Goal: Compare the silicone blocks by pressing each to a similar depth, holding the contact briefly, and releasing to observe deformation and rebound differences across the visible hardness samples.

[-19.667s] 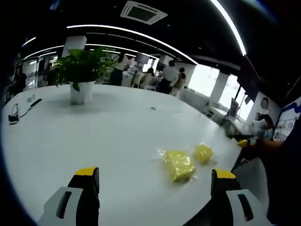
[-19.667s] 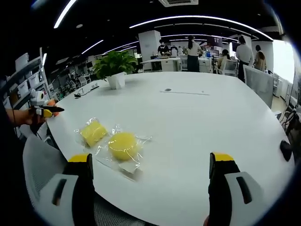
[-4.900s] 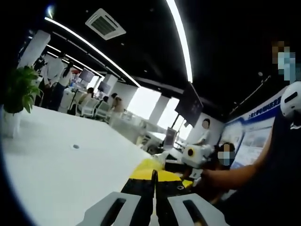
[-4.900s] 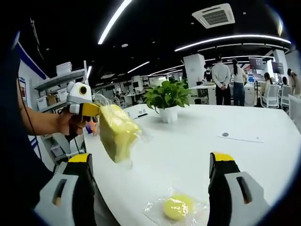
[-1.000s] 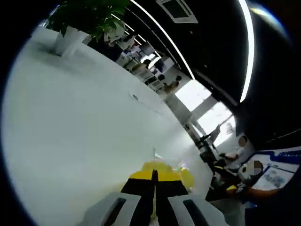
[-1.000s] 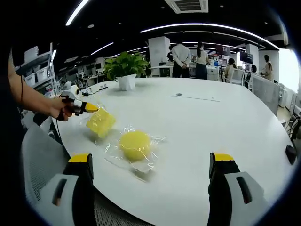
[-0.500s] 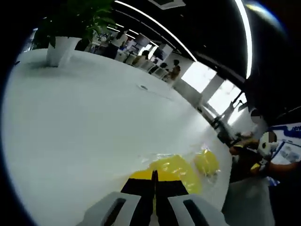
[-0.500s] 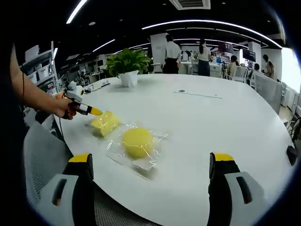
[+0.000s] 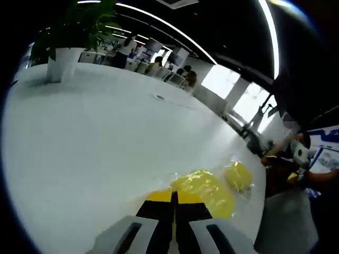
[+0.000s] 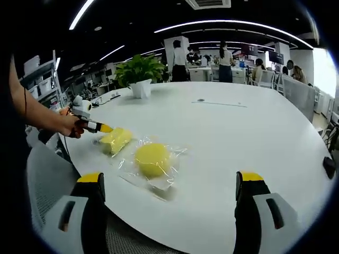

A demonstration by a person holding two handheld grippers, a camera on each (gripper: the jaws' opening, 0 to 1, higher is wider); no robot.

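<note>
Both bagged samples lie near the surface [image 10: 254,137] edge closest to the person, with broad bare white top beyond them. The rectangular yellow block [image 10: 116,139] sits flat in its clear bag [image 9: 233,169]; the round yellow block [image 10: 152,159] rests just beside it in a separate clear wrapper [image 10: 168,180]. The left claw [image 9: 173,197] is pressed together at the rectangular block's bag edge; a pinch on the film cannot be confirmed. The right claw [image 10: 172,190] is spread wide, above the surface, apart from both samples. A potted plant [image 10: 139,74] stands well back; people stand at desks under ceiling light strips.
</note>
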